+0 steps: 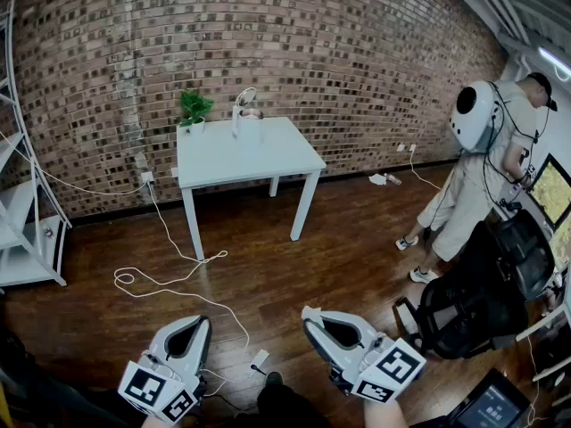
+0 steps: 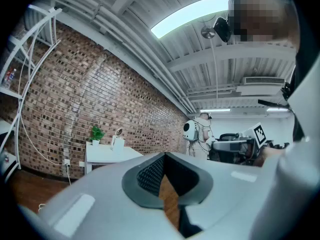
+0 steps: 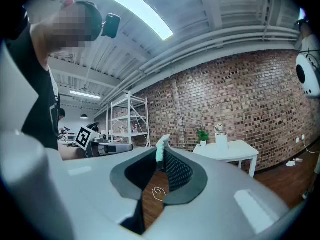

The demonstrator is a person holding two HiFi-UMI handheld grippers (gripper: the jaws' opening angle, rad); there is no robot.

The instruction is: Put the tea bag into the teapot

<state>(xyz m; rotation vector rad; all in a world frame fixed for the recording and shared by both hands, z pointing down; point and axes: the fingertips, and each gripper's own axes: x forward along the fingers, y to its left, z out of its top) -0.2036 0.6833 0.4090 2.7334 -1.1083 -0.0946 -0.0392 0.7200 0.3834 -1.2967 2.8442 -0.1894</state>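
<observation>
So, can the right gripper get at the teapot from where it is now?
Probably not yet. The teapot stands on the white table by the brick wall, a stretch of open floor away from the right gripper. The way looks free bar a loose cable.

Both are held low, side by side. The left hand-held gripper (image 1: 202, 322) has its jaws together with nothing between them; the right hand-held gripper (image 1: 310, 314) pinches a tea bag (image 3: 160, 150).
</observation>
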